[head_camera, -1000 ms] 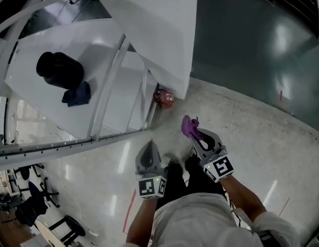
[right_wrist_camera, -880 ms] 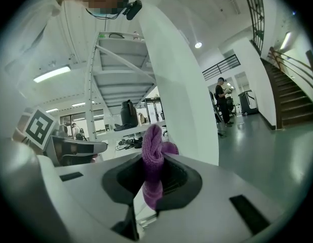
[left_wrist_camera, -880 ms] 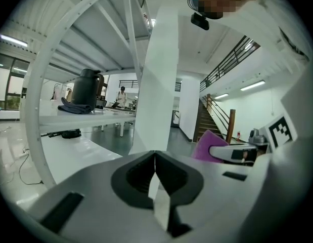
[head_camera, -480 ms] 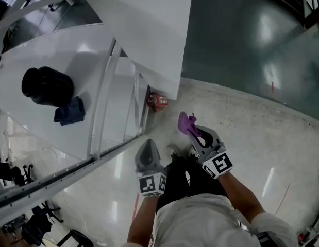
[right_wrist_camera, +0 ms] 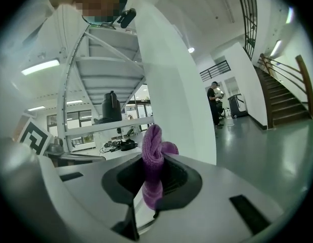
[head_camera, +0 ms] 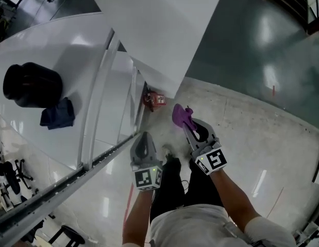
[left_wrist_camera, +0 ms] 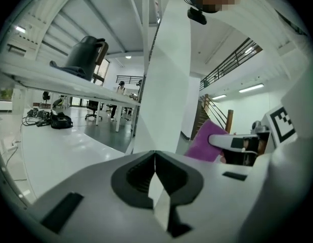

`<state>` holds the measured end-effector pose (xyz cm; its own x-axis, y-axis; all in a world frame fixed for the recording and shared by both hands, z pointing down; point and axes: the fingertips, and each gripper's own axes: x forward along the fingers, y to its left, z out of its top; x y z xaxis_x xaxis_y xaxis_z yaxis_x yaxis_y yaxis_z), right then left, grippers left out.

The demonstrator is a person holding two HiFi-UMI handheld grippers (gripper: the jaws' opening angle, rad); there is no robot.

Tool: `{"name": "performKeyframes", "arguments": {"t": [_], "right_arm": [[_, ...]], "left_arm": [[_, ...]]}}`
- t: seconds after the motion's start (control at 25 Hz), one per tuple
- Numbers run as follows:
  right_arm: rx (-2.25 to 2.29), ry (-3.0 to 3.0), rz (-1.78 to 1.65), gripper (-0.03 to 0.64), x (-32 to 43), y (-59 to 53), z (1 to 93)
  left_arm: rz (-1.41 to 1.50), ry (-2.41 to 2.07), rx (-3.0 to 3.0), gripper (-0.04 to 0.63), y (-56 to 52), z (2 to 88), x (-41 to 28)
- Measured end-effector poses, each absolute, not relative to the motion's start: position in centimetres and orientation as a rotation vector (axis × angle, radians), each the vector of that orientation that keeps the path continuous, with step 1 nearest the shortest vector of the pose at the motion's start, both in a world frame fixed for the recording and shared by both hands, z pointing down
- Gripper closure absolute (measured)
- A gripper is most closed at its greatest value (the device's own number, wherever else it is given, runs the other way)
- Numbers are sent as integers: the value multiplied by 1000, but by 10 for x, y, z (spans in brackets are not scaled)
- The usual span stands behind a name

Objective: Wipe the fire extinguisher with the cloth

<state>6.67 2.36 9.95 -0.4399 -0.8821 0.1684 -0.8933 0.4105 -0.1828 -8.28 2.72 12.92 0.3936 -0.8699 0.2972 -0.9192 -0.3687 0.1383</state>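
Right claw (head_camera: 185, 123) forward, tight on purple cloth (head_camera: 178, 115); left claw (head_camera: 144, 137) alongside.

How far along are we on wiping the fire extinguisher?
Done: the purple cloth is picked up and clamped in the right gripper. In hand: both grippers point toward the red fire extinguisher standing on the floor; the left gripper is shut on nothing. Left: the cloth is clear of the extinguisher, so all the wiping remains.
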Motion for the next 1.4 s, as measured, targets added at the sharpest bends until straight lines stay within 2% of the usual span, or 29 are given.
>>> {"name": "performKeyframes", "arguments": {"t": [0.28,0.52,0.76,1.04,1.4], "right_arm": [[1654,-2592,377,557,81,-10,170],[1748,-2537,504,557,99,-30,272],[1801,-2490,591,557,96,-54,397],[1797,-2485,528,557,71,-73,536],[1782,-2521,469,557,61,-85,671]], "left_arm": [[215,-1623,2314,589,10,195,-69],[214,-1582,2334,589,-4,266,-61],[272,-1587,2338,589,-17,368,-71],[263,-1555,2374,588,-22,484,-90],[186,-1545,2302,588,-27,628,-112]]}}
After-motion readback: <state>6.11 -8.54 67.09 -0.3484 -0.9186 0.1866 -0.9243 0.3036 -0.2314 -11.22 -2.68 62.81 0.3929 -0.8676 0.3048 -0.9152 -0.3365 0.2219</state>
